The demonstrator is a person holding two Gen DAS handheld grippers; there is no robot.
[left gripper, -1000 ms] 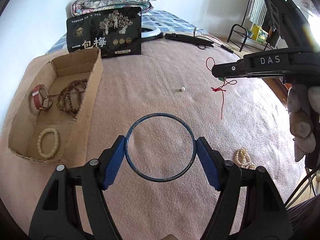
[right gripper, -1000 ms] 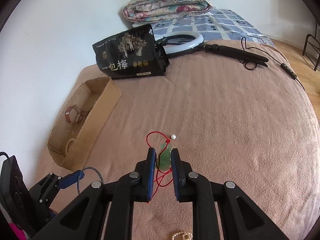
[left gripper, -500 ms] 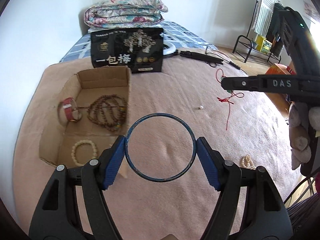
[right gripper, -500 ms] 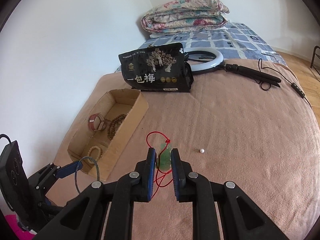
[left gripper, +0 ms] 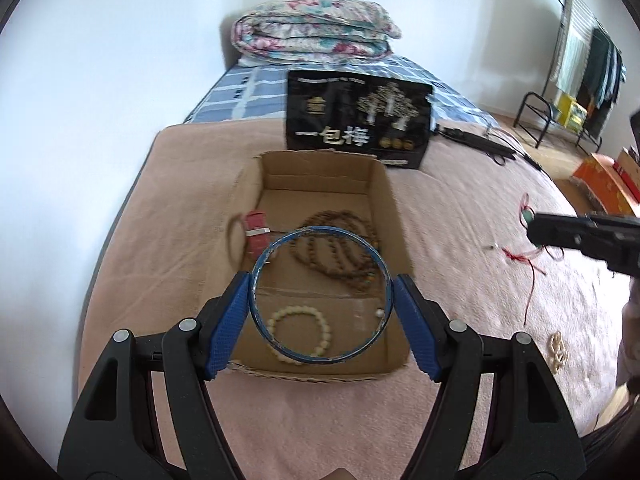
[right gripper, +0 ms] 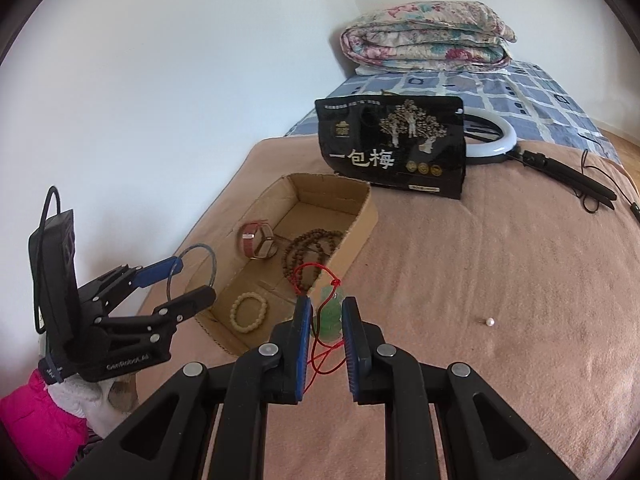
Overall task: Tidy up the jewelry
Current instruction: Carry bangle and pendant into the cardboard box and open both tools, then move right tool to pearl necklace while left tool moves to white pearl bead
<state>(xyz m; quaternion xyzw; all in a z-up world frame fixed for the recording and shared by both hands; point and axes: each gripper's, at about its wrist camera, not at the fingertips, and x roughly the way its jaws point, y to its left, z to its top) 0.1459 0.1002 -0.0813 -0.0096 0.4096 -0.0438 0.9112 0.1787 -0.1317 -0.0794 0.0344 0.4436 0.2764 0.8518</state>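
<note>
The left gripper [left gripper: 320, 304] holds a thin blue ring bangle [left gripper: 320, 295] between its two blue pads, which are spread wide and press on the ring's two sides. It hangs in the air over the near end of the open cardboard box [left gripper: 390, 216].

Inside the box, a cream bead bracelet [left gripper: 300, 330] lies at the near end. A long string of brown beads [left gripper: 340, 248] sits at about 1 o'clock from it, and a red watch [left gripper: 256, 230] at about 11 o'clock.

The right gripper [right gripper: 325, 316] has its pads close together, pinching a green stone pendant [right gripper: 330, 314] on a red cord [right gripper: 306, 276]. It is up in the air just beside the box's right wall.

A tiny white pearl [right gripper: 489, 322] lies on the pink blanket [right gripper: 480, 260], at 3 o'clock from the pendant and well apart from it. A black bag [right gripper: 394, 148] stands past the box at 12 o'clock. A pearl strand [left gripper: 557, 350] lies on the blanket well to the right of the box.
</note>
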